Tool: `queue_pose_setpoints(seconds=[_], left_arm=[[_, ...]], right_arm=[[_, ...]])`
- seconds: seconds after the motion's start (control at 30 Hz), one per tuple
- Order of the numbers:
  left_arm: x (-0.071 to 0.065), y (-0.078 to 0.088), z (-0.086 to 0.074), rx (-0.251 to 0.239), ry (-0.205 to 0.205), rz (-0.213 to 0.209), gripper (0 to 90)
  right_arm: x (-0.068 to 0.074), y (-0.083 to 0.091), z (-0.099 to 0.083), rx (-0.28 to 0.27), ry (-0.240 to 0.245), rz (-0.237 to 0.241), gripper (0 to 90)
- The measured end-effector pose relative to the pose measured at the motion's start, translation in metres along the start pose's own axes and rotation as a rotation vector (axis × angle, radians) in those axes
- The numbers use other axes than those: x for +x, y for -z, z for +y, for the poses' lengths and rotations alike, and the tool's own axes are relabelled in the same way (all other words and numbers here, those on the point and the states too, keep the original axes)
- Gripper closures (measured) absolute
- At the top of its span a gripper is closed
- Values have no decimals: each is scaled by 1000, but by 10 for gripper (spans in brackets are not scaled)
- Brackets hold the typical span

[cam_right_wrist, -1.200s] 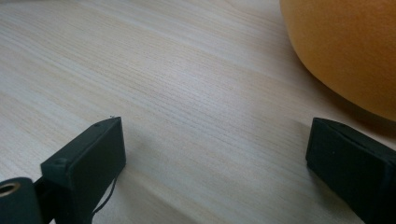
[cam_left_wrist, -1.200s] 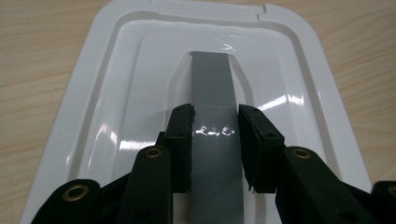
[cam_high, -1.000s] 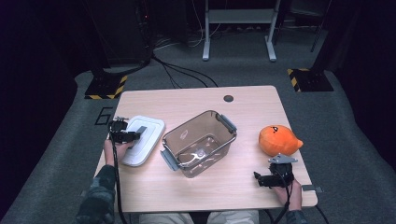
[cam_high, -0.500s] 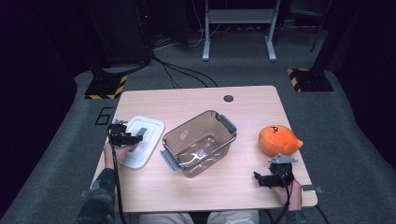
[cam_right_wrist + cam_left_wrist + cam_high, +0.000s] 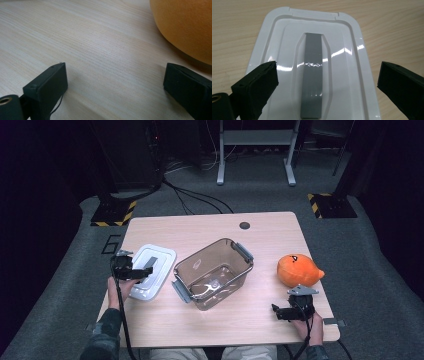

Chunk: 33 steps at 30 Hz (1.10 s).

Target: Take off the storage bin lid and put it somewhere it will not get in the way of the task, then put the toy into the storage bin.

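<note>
A white lid (image 5: 159, 257) with a grey strip (image 5: 312, 75) down its middle lies flat on the table's left side. My left gripper (image 5: 148, 271) hovers at the lid's near edge. Its jaws have just been opening and now stand wide apart on either side of the lid (image 5: 317, 37), pressing on nothing. A clear plastic container (image 5: 215, 272) with grey latches sits open at the table's middle. An orange plush toy (image 5: 298, 270) rests at the right. My right gripper (image 5: 276, 311) stands open just in front of the toy (image 5: 185, 25), with bare wood between its jaws.
The wooden table (image 5: 200, 227) has a small dark hole (image 5: 244, 225) near its far edge. Beyond it stand grey carpet, cables, a metal stand and yellow-black striped floor plates.
My left gripper's jaws have opened off the lid, and the hand has drawn back slightly toward the table's left edge. The lid stays flat on the table. My right gripper has not moved.
</note>
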State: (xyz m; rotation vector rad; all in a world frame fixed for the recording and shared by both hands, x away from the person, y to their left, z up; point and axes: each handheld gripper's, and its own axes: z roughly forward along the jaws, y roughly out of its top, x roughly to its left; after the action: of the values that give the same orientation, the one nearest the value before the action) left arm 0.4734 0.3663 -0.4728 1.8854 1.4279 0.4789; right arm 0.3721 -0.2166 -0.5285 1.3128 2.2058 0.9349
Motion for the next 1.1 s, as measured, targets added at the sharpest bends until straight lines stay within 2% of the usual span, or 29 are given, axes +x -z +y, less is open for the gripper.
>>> queue_pose_setpoints(seconds=[0.2, 0.4, 0.67, 0.87, 0.97, 1.1], left_arm=[[-15, 11, -4, -15, -40, -12, 13], [-30, 20, -8, -15, -104, -1, 14], [-42, 25, -18, -4, -144, -9, 16], [-48, 31, -26, -22, -138, -17, 15], [-56, 35, -31, -26, -160, -22, 14], [-63, 35, -38, -26, -165, -34, 13]], right_arm=[[0, 0, 0, 0, -1, 2, 47], [0, 0, 0, 0, 1, 0, 47], [0, 0, 0, -1, 0, 2, 48], [0, 0, 0, -3, 0, 2, 49], [0, 0, 0, -1, 1, 2, 49], [0, 0, 0, -1, 1, 2, 48]])
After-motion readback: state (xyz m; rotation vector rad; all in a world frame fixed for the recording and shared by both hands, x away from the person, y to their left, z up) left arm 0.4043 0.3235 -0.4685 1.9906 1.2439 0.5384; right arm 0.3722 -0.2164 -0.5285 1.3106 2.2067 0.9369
